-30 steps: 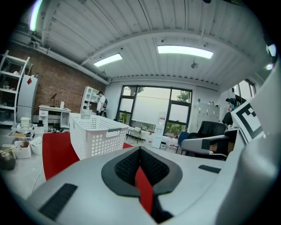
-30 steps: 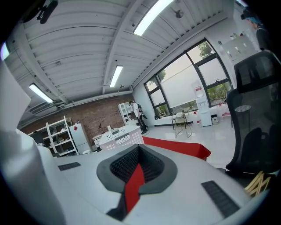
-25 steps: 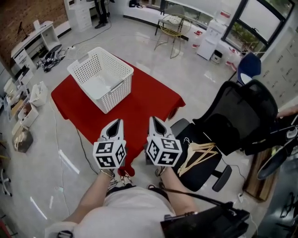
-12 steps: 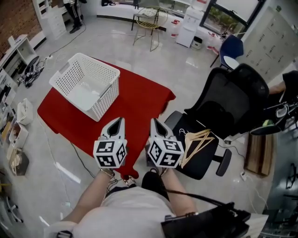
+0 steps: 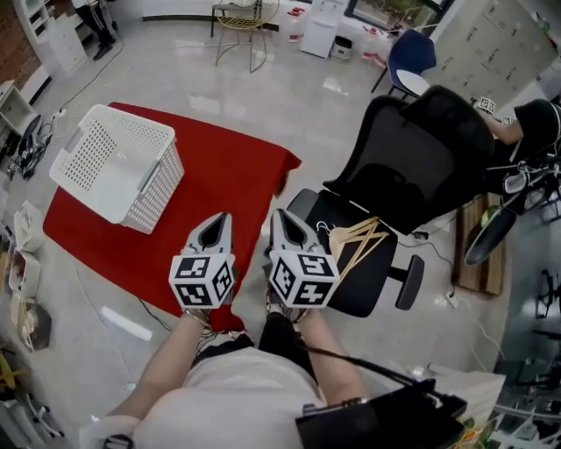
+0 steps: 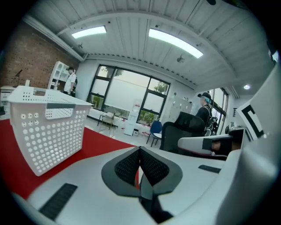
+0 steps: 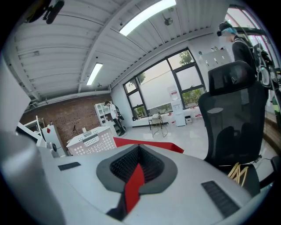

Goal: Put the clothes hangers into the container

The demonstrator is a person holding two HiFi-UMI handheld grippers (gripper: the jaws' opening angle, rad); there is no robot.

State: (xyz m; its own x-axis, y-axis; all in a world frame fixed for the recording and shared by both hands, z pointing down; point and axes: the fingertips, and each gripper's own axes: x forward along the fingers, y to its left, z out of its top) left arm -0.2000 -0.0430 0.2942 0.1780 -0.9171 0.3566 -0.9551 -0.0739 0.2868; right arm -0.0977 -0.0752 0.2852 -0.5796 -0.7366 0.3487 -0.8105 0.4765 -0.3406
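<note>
Several wooden clothes hangers (image 5: 355, 241) lie in a loose pile on the seat of a black office chair (image 5: 412, 167), just right of my right gripper (image 5: 279, 217). In the right gripper view the hangers (image 7: 239, 173) show at the lower right. The white perforated basket (image 5: 114, 175) stands on a red-covered table (image 5: 228, 184), at the far left. My left gripper (image 5: 216, 221) hangs over the table's near edge. Both grippers are shut and hold nothing: the left gripper (image 6: 139, 151) and the right gripper (image 7: 139, 149) each have their pads pressed together. The basket (image 6: 44, 127) is close on the left.
A person (image 5: 526, 123) sits at the far right by a bicycle wheel (image 5: 491, 232). A wooden board (image 5: 469, 254) lies on the floor beside the chair. A yellow wire chair (image 5: 241, 17) and a blue chair (image 5: 412, 57) stand at the back. Shelves line the left wall.
The view has swung to the right: the basket and red table have slid left in frame, and the chair with the hangers has come nearer the middle. Both grippers stay shut, side by side.
</note>
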